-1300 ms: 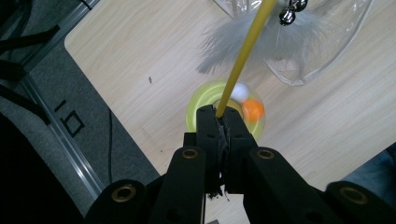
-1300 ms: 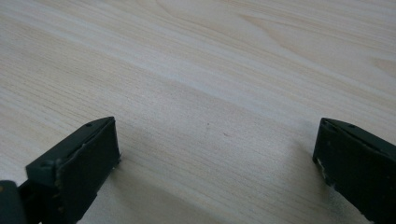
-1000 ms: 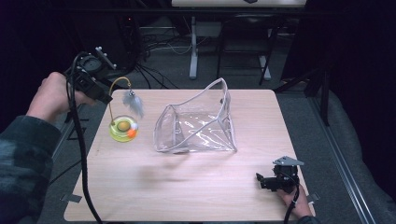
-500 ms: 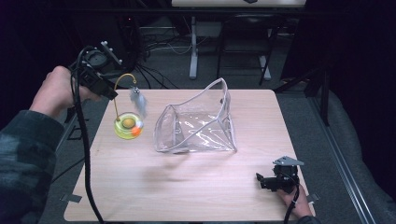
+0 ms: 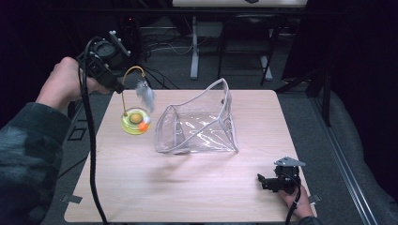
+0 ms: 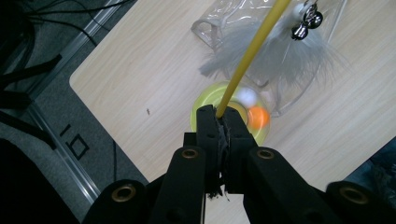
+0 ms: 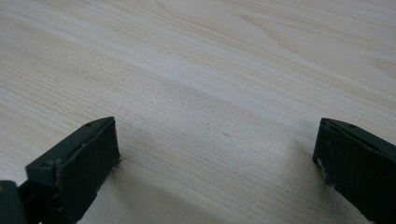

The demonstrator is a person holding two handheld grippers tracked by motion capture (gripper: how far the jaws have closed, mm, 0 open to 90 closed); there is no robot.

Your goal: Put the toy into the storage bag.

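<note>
Left claw [image 6: 222, 122] clamps yellow wand [image 6: 252, 49]; right claw [image 7: 215, 158] gapes wide, empty

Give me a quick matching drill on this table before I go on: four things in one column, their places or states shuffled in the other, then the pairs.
Things:
1. left gripper
2. right gripper
3. clear bag
4. orange ball

States:
A. lies in the round yellow-green base
B. stands open in the middle of the table
C. shut on the yellow wire that carries the feather
D. open, low over bare wood at the near right corner

Pairs: 1-C, 2-D, 3-B, 4-A
</note>
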